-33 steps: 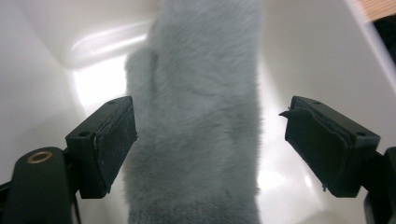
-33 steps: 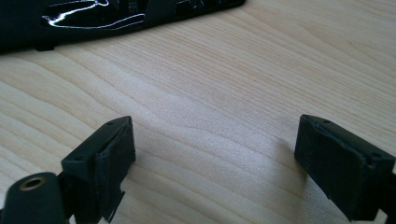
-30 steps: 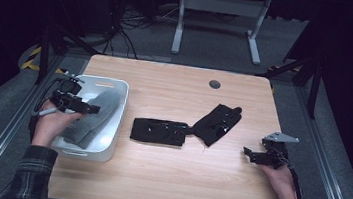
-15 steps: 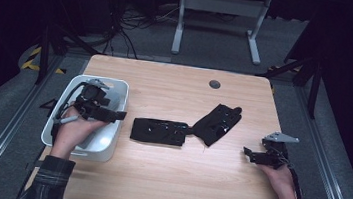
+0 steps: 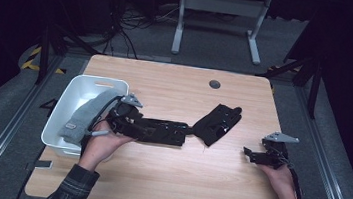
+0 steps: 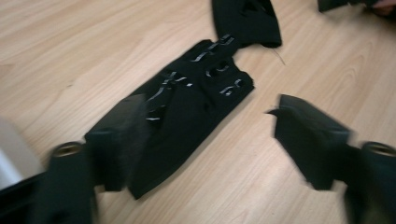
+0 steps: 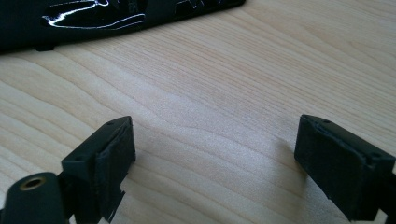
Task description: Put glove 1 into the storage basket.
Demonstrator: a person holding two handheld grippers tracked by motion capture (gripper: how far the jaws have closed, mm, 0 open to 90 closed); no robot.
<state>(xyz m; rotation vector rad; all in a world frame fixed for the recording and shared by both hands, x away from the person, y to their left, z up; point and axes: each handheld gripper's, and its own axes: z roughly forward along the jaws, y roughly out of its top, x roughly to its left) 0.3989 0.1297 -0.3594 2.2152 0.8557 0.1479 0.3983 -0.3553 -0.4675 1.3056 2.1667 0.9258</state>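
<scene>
The high view takes in the whole table (image 5: 165,184): a white bin (image 5: 65,107) at its 9 o'clock edge, two black gloves in the middle, and one gripper in each hand. The left gripper view adds what that view hides under the hand: the near glove (image 6: 187,112) lies flat on the wood with its cuff toward the camera, one black finger (image 6: 119,140) over its edge, the other finger well off it at 3 o'clock above bare wood. That picture is blurred, so I cannot tell whether a pad touches the cloth. The right gripper view looks low across the wood and catches a glossy print on a glove (image 7: 116,16) at 12 o'clock.

Counted: two gloves, one bin, one grey cloth, two grippers.

The bin holds the grey cloth (image 5: 82,116), lying lengthwise from 12 to 6 o'clock.

The left gripper (image 5: 134,125) sits just at 3 o'clock of the bin, over the cuff end of the near glove (image 5: 161,130). Its jaws have just been closing and stand partly apart, the glove's edge between them, not gripped. The far glove (image 5: 217,124) lies at 2 o'clock of the near one, tilted, touching its fingertips. The right gripper (image 5: 253,156) rests at the table's 4 o'clock, jaws wide apart with nothing in them.
</scene>
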